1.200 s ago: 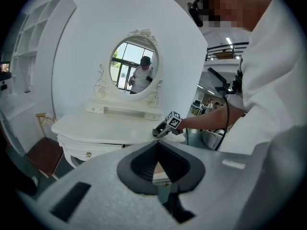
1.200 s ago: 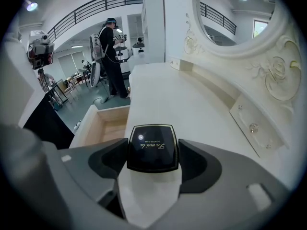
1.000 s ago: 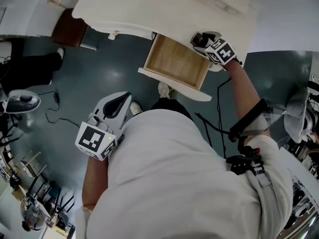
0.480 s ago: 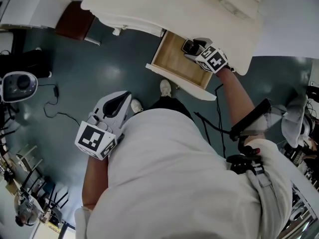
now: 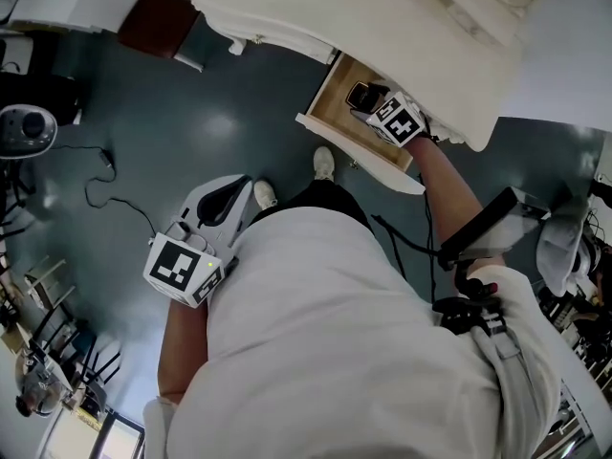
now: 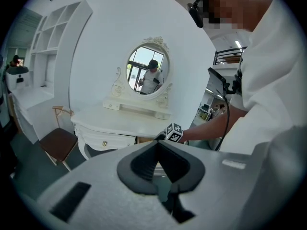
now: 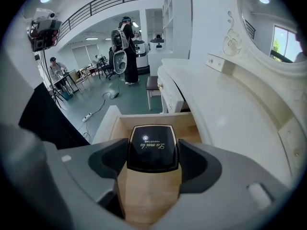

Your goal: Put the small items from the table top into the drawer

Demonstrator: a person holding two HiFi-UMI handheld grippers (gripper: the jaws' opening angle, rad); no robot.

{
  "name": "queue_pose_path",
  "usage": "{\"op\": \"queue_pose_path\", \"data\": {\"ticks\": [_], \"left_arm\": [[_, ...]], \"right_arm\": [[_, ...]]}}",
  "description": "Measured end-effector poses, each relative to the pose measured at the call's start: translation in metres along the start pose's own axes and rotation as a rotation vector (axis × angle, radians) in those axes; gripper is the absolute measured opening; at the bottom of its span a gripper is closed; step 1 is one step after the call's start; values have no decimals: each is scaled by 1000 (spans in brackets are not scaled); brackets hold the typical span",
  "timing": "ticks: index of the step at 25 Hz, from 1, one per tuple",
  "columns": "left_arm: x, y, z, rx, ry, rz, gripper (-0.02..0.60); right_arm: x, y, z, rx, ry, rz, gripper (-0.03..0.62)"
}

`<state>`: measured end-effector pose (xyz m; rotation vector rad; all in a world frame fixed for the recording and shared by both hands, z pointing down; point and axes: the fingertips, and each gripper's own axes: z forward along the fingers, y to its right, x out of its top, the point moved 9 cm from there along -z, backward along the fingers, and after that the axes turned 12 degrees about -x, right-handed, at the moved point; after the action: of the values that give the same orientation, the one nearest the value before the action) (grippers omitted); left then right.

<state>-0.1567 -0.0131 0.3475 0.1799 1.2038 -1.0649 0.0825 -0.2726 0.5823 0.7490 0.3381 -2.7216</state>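
My right gripper [image 5: 369, 101] is shut on a black square compact case [image 5: 360, 94] and holds it over the open wooden drawer [image 5: 346, 124] of the white dressing table [image 5: 402, 17]. In the right gripper view the compact [image 7: 152, 145] sits flat between both pads of the right gripper [image 7: 152, 160], with the bare drawer bottom [image 7: 144, 195] beneath it. The left gripper [image 5: 232, 197] hangs by the person's body, well away from the table. Seen in the left gripper view, this left gripper [image 6: 158, 169] has its pads together and nothing held.
A chair with a brown seat [image 5: 158, 19] stands at the table's left end. An oval mirror [image 6: 147, 75] rises at the back of the table top. Cables [image 5: 105, 185] lie on the grey floor. The person's shoes [image 5: 324, 163] are just before the drawer front.
The right gripper has carried the compact from the table's edge to over the open drawer. The left gripper has not moved.
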Motion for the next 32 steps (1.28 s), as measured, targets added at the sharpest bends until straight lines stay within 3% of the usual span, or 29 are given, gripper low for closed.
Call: {"op": "queue_pose_path", "data": {"ticks": [18, 32], "left_arm": [[3, -6, 18, 97, -36, -60, 0], [14, -8, 23, 119, -60, -76, 0]], "right_arm": [[-34, 15, 92, -27, -93, 38, 327], [-36, 11, 112, 5, -107, 4, 328]]}}
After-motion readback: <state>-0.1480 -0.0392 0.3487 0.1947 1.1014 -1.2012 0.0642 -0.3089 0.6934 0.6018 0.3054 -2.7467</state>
